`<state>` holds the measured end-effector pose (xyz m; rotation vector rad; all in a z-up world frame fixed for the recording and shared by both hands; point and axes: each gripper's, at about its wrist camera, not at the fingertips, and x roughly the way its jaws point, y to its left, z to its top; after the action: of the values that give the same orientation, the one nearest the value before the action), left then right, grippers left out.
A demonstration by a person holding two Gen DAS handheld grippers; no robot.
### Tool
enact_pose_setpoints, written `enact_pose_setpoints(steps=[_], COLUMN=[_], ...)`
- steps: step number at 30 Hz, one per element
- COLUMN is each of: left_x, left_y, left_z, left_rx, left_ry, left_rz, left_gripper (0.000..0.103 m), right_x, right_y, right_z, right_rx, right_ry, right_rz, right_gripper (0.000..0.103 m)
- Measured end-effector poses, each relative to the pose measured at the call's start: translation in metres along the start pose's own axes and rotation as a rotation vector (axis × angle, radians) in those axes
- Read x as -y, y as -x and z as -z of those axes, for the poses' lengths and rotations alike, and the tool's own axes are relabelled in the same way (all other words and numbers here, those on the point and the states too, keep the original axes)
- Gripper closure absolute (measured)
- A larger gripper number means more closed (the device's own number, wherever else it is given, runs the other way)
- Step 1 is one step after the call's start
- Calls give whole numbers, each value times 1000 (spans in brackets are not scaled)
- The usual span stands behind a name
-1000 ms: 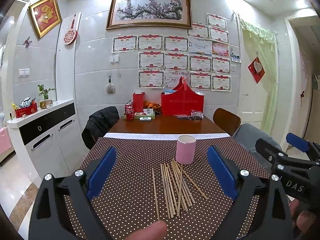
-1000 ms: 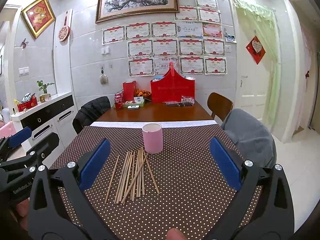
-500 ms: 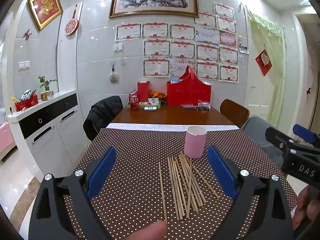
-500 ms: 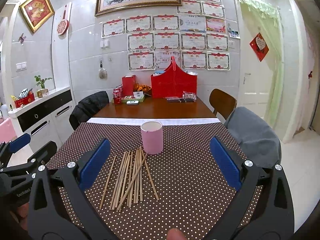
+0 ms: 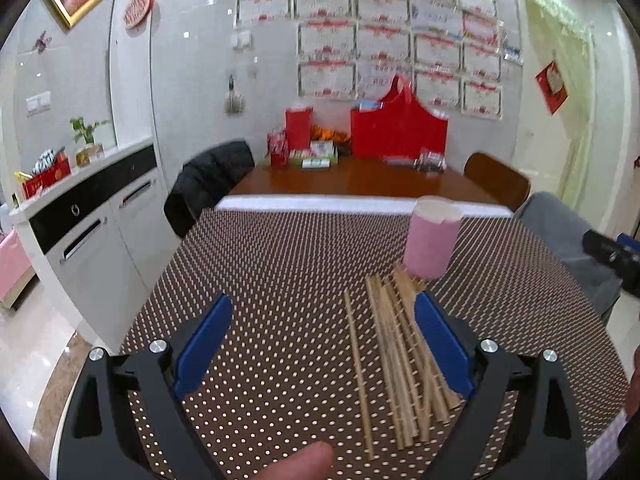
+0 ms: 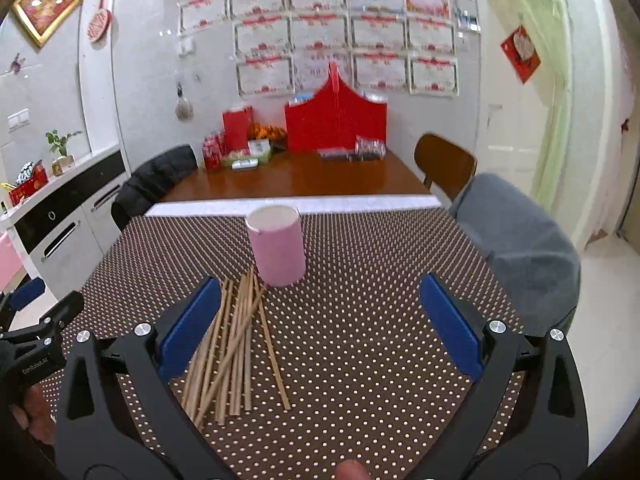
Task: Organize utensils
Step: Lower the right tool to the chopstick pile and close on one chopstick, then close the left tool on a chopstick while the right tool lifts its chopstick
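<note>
Chopsticks (image 5: 400, 356) partly hidden behind left gripper (image 5: 324, 344); both grippers' jaws wide apart, empty; right gripper (image 6: 316, 324)

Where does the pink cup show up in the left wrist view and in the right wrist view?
Left wrist view: the pink cup stands right of centre, just beyond the far ends of the chopsticks.
Right wrist view: the pink cup stands left of centre, the chopsticks fanned out below it to the left.
Shared landmark: the red box at the far end of the table, against the wall.
</note>
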<state>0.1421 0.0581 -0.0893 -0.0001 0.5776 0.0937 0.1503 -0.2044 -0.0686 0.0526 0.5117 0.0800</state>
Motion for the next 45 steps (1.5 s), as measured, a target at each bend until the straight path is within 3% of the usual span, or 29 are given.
enact_pose_setpoints(steps=[12, 21, 25, 28, 29, 31, 36, 41, 42, 43, 44, 45], left_x=[9, 17, 15, 12, 11, 10, 16, 20, 21, 22, 23, 26], left_y=[-97, -151, -162, -170, -171, -173, -186, -196, -198, -199, -199, -197], left_z=[26, 42, 45, 45, 45, 43, 42, 38, 36, 34, 32, 30], left_rx=[-206, -305, -323, -332, -335, -350, -386, -410, -415, -416, -417, -411], left_ry=[-63, -90, -92, -88, -87, -89, -101, -89, -92, -91, -84, -97], left_rz=[-3, 11, 12, 8, 7, 1, 7, 20, 28, 53, 85, 87], left_gripper=[12, 12, 12, 12, 12, 12, 12, 12, 15, 28, 35, 53], right_x=[11, -13, -26, -35, -39, -46, -67, -92, -94, -94, -92, -91], right_y=[-92, -160, -178, -193, -197, -202, -221, -236, -237, -237, -236, -236], right_z=[23, 49, 51, 52, 53, 50, 38, 39, 38, 38, 37, 37], right_rx=[-233, -449, -488, -527, -533, -526, -524, -517, -516, -518, -521, -524], right_ry=[28, 142, 192, 225, 231, 251, 307, 355, 364, 367, 361, 354], right_rz=[-75, -187, -207, -215, -219, -215, -210, -222, -224, -229, -235, -239], right_gripper=[6, 9, 23, 39, 40, 44, 67, 78, 82, 92, 97, 97])
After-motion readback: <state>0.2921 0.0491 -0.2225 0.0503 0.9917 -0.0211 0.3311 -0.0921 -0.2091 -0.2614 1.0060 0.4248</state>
